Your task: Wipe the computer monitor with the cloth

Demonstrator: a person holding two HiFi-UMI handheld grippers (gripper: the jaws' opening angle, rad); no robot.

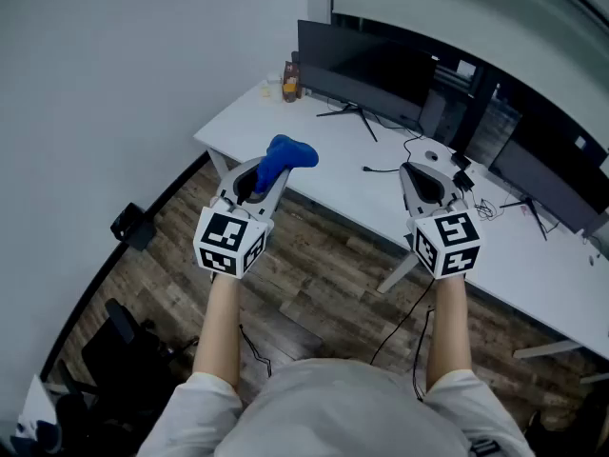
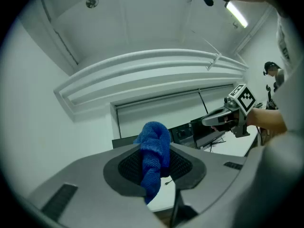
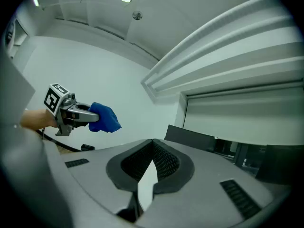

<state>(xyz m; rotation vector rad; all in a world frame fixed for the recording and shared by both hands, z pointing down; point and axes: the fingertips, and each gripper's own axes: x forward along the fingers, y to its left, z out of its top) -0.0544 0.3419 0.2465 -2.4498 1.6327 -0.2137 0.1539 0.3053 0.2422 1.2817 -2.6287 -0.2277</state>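
The left tool (image 1: 262, 169) is clenched on the blue cloth (image 1: 288, 152). The cloth's long axis runs along the jaws, and its bunched end pokes past the tips toward the desk (image 1: 333, 193). The right tool (image 1: 420, 169) is closed and empty. The computer monitor (image 1: 366, 69) stands farther back, well apart from the cloth.

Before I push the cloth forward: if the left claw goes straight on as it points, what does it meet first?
Probably the black monitor. The left claw, shut on the blue cloth, points across the white desk toward it. Nothing shows in between, though depth is unclear.
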